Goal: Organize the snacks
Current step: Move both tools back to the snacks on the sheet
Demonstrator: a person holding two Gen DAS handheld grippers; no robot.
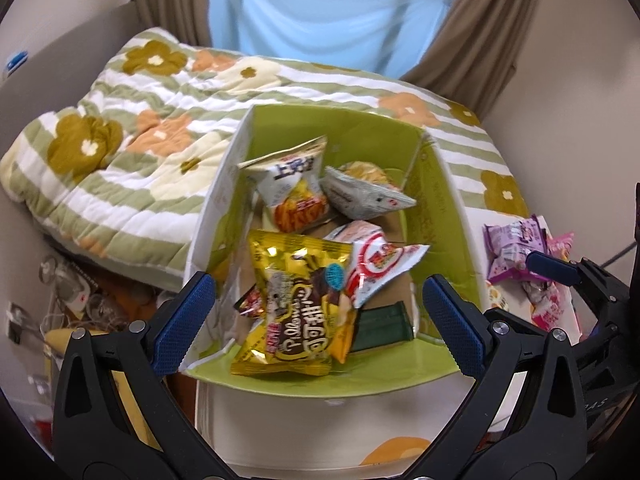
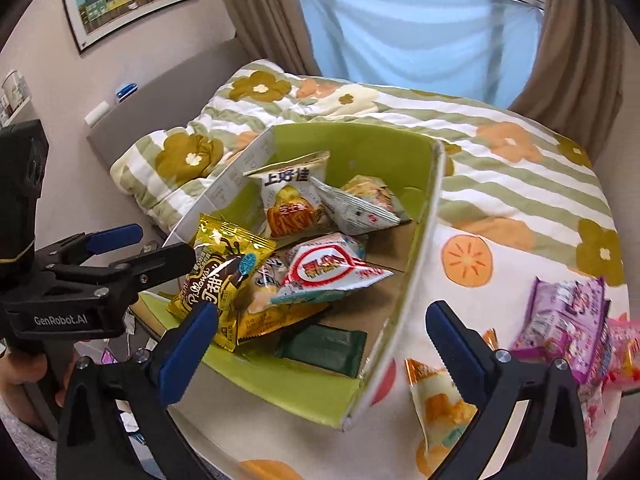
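Both tongs empty and spread wide: left tongs [image 1: 320, 320] hang over the near end of the green box [image 1: 448, 184], right tongs [image 2: 320, 344] straddle the box's near right corner, nothing between the pads. Box sits on the bed [image 2: 520, 168] and already holds the yellow chocolate pack [image 1: 292, 304], the red-and-white pack [image 2: 324, 268], a chip bag [image 2: 288, 196], a silver pouch [image 2: 356, 204] and a dark green bar [image 2: 324, 348]. Still loose on the bed, right of the box: purple pack [image 2: 568, 312], pink packs [image 2: 620, 344] beside it, and the orange-and-white sachet [image 2: 436, 396] right by the right tongs' right finger. Next pick is probably the sachet with the right tongs, being nearest. Suggest: come down steeply, close across its short width near the middle, not on the crimped end, so it doesn't swing or slip. The quilt is soft, so press lightly or the lower pad will drag fabric. Lift clear of the box wall before crossing. Drop in the bare far right part of the box; the near end is piled up. Keep the left tongs out of the way, or use them to steady the box wall if it shifts.
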